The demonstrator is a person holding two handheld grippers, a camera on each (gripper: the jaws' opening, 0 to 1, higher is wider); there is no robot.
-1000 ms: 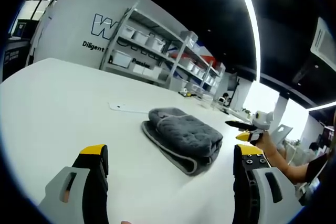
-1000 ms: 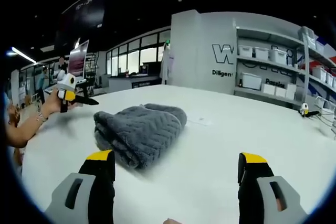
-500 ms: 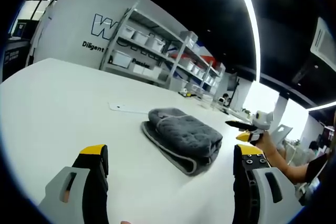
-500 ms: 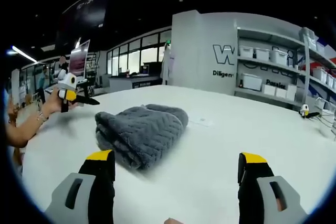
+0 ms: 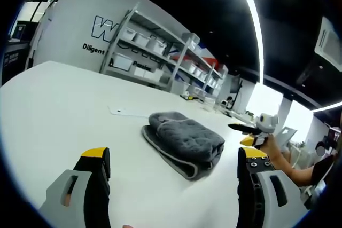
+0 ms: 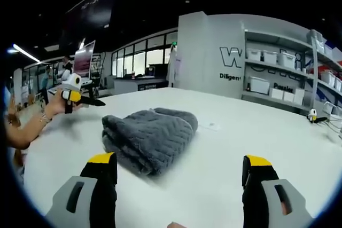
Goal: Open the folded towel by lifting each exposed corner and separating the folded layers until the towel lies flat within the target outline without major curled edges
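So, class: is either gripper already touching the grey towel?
No: the towel lies folded on the table, ahead of the open right gripper.

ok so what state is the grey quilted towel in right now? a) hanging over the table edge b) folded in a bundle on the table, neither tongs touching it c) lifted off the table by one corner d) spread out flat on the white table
b: the grey quilted towel lies folded in layers on the white table, and both the left tongs and right tongs are open and short of it.
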